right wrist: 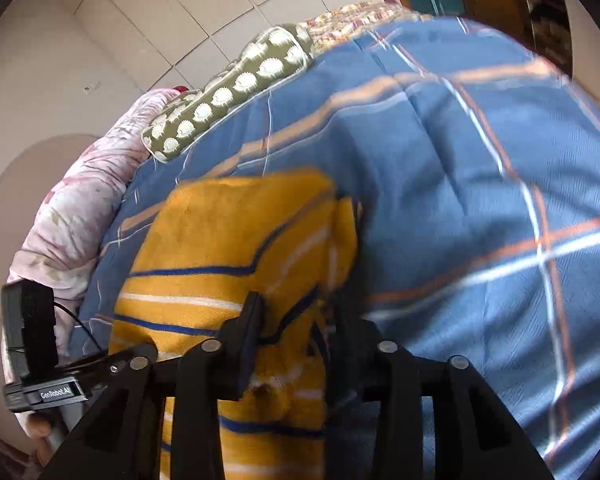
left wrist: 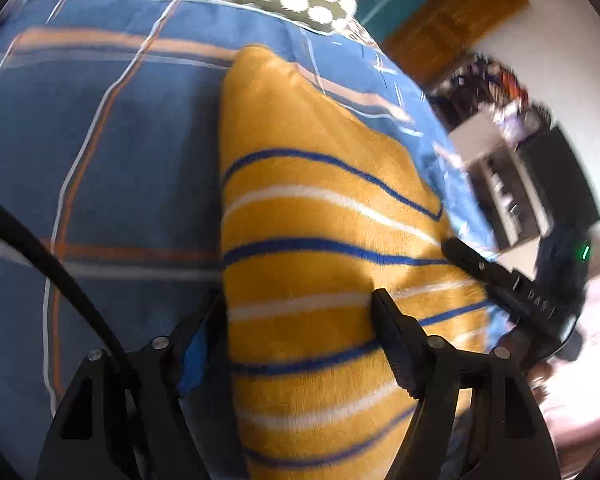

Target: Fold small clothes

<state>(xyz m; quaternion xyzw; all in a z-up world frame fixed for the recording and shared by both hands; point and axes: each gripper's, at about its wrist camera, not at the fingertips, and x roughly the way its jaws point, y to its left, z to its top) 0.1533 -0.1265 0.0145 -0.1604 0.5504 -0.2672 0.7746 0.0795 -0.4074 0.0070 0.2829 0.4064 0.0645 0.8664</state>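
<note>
A small mustard-yellow garment with blue and white stripes lies on the blue plaid bedcover. My left gripper is wide open, with its fingers on either side of the garment's near edge and cloth between them. The right gripper's finger shows at the garment's right side. In the right wrist view the garment is partly folded. My right gripper has its fingers close together on a bunched edge of the garment.
A green pillow with white dots lies at the bed's far side, beside pink floral bedding. The blue plaid bedcover spreads to the right. A dark shelf unit and a wooden door stand beyond the bed.
</note>
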